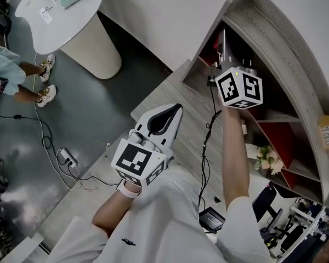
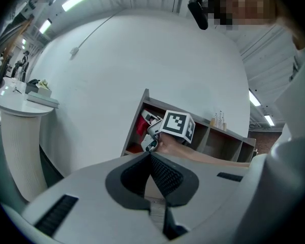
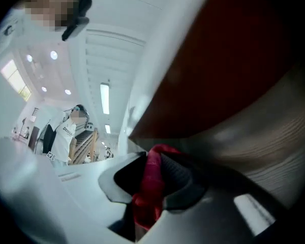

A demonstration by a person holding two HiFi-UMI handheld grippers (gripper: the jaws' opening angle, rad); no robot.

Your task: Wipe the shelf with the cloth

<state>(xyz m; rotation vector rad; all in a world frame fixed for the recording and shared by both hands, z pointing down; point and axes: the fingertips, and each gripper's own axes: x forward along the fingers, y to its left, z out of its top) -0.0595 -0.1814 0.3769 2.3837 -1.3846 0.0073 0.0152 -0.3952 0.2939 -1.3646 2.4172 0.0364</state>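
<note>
The right hand-held gripper (image 3: 152,160) is pinching the red cloth (image 3: 146,200) between its jaws. A fold of the cloth sticks out past the tips and the rest is bunched further back. In the head view this gripper is reaching into an end compartment of the wood-grain shelf (image 1: 274,34). A dark red back panel and a pale board fill the right gripper view close ahead. Whether the cloth is already touching the board cannot be told from here.

The left hand-held gripper (image 1: 175,111) is held back near the person's body, well apart from the shelf. Its jaws are pressed together on nothing.

To wipe well, the fold beyond the tips should lie flat on the board, so that fabric meets the wood and not the hard jaw ends. That probably means tilting the gripper down toward the board. Light, even pressure and overlapping strokes from the back panel toward the front edge would likely carry dust outward. The grip looks narrow, so the cloth may drag loose in the corners. Slow passes there seem safer, and they also leave the compartment walls room to clear the marker cube (image 1: 239,87).
</note>
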